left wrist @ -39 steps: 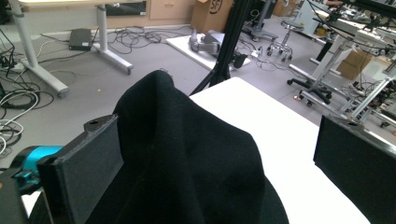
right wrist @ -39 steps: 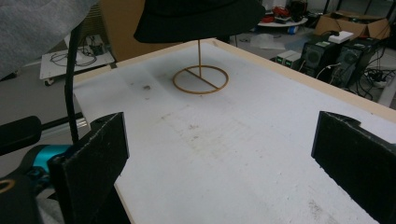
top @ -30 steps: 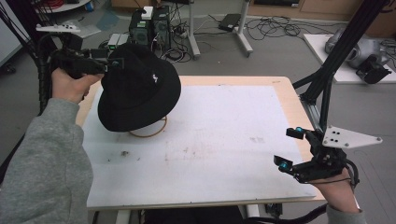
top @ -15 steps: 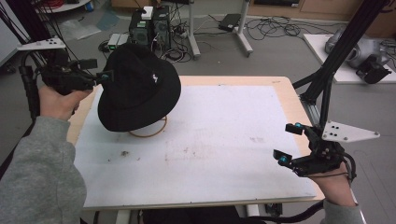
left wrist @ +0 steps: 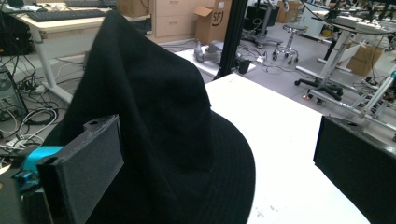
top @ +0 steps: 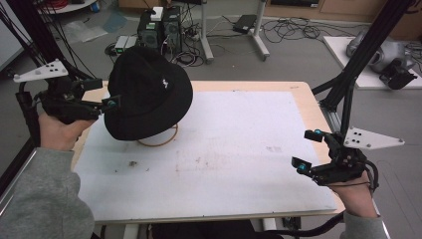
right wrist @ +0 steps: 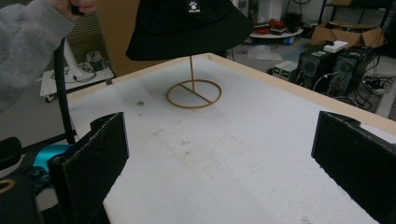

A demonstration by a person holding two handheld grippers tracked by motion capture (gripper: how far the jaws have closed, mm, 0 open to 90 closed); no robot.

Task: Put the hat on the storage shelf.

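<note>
Hat (top: 149, 92) of black cloth sits on a thin wooden stand (right wrist: 193, 88) whose ring foot rests on the white table (top: 239, 164), toward its far left corner. The left gripper (top: 107, 99) is at the hat's left side, its jaws spread wide and clamping nothing; in the left gripper view the brim lies between them, close to the left jaw. The right gripper (top: 308, 152) hovers over the table's near right edge, well apart from the hat, jaws likewise released and empty.
</note>
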